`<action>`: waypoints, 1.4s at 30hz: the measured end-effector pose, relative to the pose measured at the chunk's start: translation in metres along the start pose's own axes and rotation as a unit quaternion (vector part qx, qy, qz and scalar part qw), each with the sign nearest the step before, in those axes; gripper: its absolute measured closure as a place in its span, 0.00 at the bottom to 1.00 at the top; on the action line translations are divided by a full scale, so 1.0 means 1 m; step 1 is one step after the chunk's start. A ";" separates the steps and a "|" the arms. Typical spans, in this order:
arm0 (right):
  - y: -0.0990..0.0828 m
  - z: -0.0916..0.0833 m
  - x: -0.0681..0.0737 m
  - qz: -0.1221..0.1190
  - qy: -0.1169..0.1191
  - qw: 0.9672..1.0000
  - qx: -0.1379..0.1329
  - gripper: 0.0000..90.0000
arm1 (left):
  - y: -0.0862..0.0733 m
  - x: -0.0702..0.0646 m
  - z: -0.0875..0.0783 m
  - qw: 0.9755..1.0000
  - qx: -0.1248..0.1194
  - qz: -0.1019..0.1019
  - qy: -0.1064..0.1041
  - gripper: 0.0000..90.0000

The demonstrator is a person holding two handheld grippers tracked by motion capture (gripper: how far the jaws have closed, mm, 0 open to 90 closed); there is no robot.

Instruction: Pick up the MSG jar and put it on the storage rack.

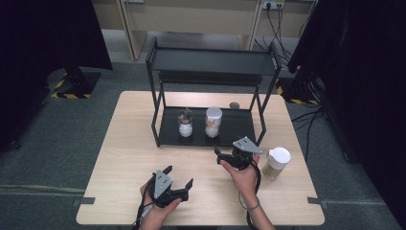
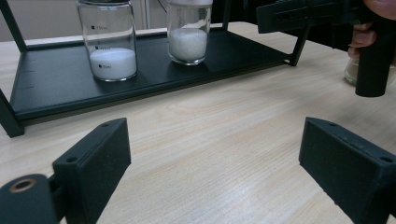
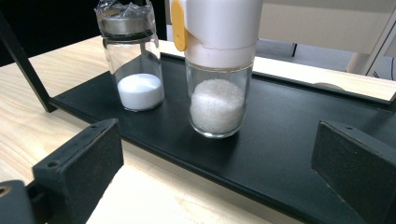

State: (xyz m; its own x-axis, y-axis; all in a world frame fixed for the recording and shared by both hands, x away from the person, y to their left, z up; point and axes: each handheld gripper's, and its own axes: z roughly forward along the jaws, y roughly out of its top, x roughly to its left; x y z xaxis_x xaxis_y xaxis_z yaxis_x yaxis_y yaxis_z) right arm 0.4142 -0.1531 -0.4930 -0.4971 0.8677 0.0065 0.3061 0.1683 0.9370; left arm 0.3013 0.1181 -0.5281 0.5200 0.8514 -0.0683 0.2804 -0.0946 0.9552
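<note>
Lining up my right gripper (image 1: 225, 154) on the white-capped jar (image 3: 217, 65) on the rack's lower shelf (image 1: 239, 129).

I keep both sets of jaws spread wide and empty; the left gripper (image 1: 178, 176) waits on the table (image 1: 124, 158). The foil-topped jar (image 2: 108, 39) carries graduation marks too small to read.

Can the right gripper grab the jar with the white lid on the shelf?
Probably yes. The right gripper is open and faces the white-lidded jar, with nothing between them.
</note>
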 end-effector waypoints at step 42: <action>-0.018 -0.031 0.002 -0.008 0.001 1.000 -0.001 0.03 | 0.000 0.000 0.000 1.000 0.000 0.000 0.001 0.10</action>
State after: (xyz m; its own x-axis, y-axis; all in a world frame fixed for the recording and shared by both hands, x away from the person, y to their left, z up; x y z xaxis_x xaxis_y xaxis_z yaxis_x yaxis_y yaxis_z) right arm 0.3824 -0.1686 -0.4994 -0.5033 0.8640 -0.0088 0.2966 0.1823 0.9374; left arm 0.3013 0.1180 -0.5281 0.5186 0.8523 -0.0687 0.2813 -0.0942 0.9550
